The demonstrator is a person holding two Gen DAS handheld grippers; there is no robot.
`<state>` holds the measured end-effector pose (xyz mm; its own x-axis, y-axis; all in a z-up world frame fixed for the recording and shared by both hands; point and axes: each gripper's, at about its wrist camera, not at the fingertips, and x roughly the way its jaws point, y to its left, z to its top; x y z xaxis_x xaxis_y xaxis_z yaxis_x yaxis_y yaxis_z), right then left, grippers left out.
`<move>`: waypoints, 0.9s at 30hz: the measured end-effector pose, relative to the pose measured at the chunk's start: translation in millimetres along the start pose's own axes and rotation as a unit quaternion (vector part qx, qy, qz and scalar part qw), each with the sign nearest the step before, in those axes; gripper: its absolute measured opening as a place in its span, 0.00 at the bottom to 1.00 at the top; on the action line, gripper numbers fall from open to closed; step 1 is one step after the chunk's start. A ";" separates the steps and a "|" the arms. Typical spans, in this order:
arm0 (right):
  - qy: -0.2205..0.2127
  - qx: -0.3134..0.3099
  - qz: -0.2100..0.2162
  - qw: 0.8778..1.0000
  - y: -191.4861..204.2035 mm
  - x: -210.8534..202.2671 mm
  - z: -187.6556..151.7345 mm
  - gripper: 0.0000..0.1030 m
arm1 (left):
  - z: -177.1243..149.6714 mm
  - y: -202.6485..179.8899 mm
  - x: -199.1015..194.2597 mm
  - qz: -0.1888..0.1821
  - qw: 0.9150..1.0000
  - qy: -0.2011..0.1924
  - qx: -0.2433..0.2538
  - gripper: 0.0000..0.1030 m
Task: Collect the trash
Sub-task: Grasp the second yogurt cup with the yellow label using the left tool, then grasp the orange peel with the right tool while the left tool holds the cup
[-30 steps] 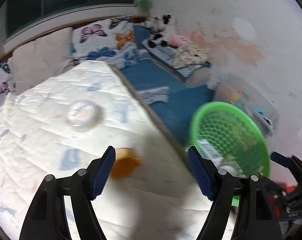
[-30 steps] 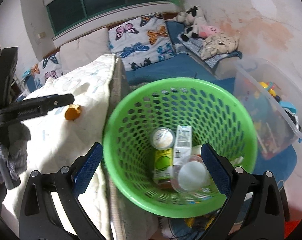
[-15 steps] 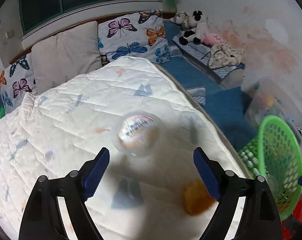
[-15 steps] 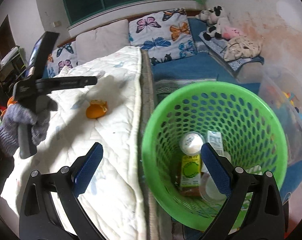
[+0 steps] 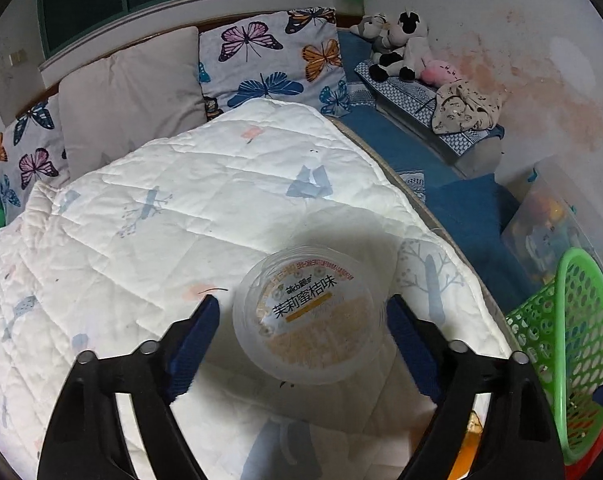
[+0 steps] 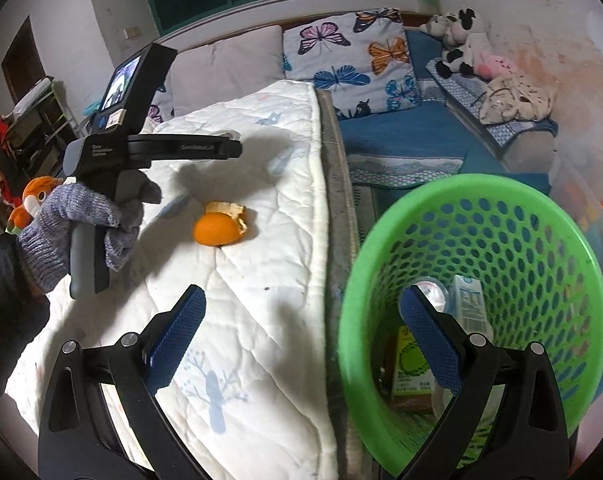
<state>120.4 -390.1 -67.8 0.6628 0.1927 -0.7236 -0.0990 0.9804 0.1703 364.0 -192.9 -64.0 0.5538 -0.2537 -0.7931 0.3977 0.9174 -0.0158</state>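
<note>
On the bed [image 5: 221,200], the left claw [image 5: 301,316] is straddling a plastic cup [image 5: 307,318], jaws wide; closing off-centre risks it slipping away. Right claw [image 6: 301,332], wide, is hovering beside the basket [image 6: 541,216].

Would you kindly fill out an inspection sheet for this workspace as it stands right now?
Surface: white quilted bedspread with pale blue prints, shadowed near the tools.
Job's things: clear lidded plastic cup with an orange label lies on the bedspread; orange peel lies nearer the bed edge; green mesh bin beside the bed holds cartons and cups.
Clutter: nothing seen on the bedspread besides the trash.
Grippers: left tool open, its fingers either side of the cup, not touching it; right tool open, empty, over the bed edge and bin rim.
Cables: nothing seen.
Surroundings: butterfly pillows, plush toys, clear storage box, stained wall.
</note>
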 end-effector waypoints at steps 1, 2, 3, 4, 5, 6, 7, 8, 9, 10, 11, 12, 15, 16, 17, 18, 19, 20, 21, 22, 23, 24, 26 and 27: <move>0.001 -0.001 0.002 1.000 1.9 1.8 0.8 0.94 | -1.0 0.4 1.1 -0.005 1.000 0.001 0.000 0.68; 0.003 -0.003 0.003 1.000 3.5 4.0 2.1 0.94 | -1.3 0.1 2.0 -0.011 1.000 0.002 -0.001 0.66; 0.003 -0.005 0.003 1.000 5.3 6.0 3.4 0.93 | -2.1 -0.1 1.9 -0.010 1.000 -0.002 0.000 0.65; 0.004 -0.006 0.005 1.000 7.3 7.9 4.7 0.93 | -3.0 -0.4 1.2 -0.011 1.000 -0.005 0.001 0.65; 0.005 -0.008 0.007 1.000 8.5 9.3 5.2 0.92 | -4.0 -0.2 0.3 -0.011 1.000 -0.008 0.001 0.65; 0.005 -0.009 0.008 1.000 9.6 10.9 6.2 0.92 | -4.8 0.3 -0.5 -0.011 1.000 -0.009 0.001 0.64; 0.007 -0.011 0.009 1.000 11.7 13.4 7.5 0.91 | -6.0 0.9 -2.8 -0.010 1.000 -0.012 0.000 0.64; 0.008 -0.012 0.011 1.000 13.4 15.6 8.9 0.91 | -7.0 2.0 -5.0 -0.010 1.000 -0.015 -0.001 0.64; 0.009 -0.013 0.014 1.000 14.8 17.4 10.3 0.90 | -8.2 3.9 -8.9 -0.011 1.000 -0.019 -0.003 0.64; 0.011 -0.013 0.016 1.000 16.1 19.7 11.8 0.89 | -8.5 6.4 -10.9 -0.011 1.000 -0.021 -0.005 0.64; 0.014 -0.013 0.021 1.000 18.0 23.0 13.5 0.89 | -9.3 8.5 -13.8 -0.012 1.000 -0.023 -0.008 0.64; 0.016 -0.013 0.025 0.999 19.9 25.8 15.0 0.88 | -9.6 12.0 -17.6 -0.013 1.000 -0.025 -0.012 0.64; 0.019 -0.019 0.030 0.999 27.3 34.0 19.1 0.86 | -12.1 21.0 -27.2 -0.010 0.999 -0.032 -0.018 0.64; 0.022 -0.021 0.032 0.999 30.3 37.6 20.5 0.84 | -12.8 23.5 -30.0 -0.009 0.999 -0.033 -0.019 0.64; 0.024 -0.022 0.034 0.999 32.5 41.0 21.8 0.83 | -13.7 26.1 -33.0 -0.007 0.999 -0.035 -0.021 0.64; 0.027 -0.023 0.036 0.999 34.6 44.9 23.1 0.82 | -14.9 29.9 -36.7 -0.006 0.999 -0.038 -0.024 0.64; 0.031 -0.024 0.038 0.998 36.8 49.1 24.4 0.80 | -16.1 33.8 -39.9 -0.006 0.999 -0.040 -0.026 0.64; 0.033 -0.025 0.040 0.998 38.3 52.0 26.6 0.78 | -17.1 36.7 -42.4 -0.005 0.999 -0.041 -0.028 0.64; 0.034 -0.027 0.043 0.998 41.0 55.6 28.5 0.77 | -18.5 40.1 -45.7 -0.004 0.999 -0.043 -0.029 0.64; 0.036 -0.029 0.043 0.998 42.9 58.0 29.9 0.76 | -20.1 42.5 -48.2 -0.003 0.999 -0.044 -0.029 0.64; 0.037 -0.033 0.042 0.998 46.0 61.9 31.7 0.76 | -21.4 44.4 -50.1 -0.001 0.999 -0.045 -0.029 0.64; 0.039 -0.036 0.041 0.998 49.0 65.1 32.6 0.75 | -23.3 47.0 -52.5 0.001 0.999 -0.045 -0.030 0.64; 0.045 -0.040 0.042 0.997 54.2 73.0 35.0 0.73 | -27.4 52.7 -57.6 0.001 0.998 -0.045 -0.034 0.64; 0.048 -0.041 0.042 0.997 55.8 76.2 35.6 0.71 | -28.4 54.6 -59.0 0.001 0.998 -0.045 -0.034 0.64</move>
<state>191.8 -322.2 -89.7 0.5766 0.2731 -0.7700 -0.2132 0.9601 0.1808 332.3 -119.1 -35.4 0.6203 -0.2750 -0.7346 0.3464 0.9363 -0.0579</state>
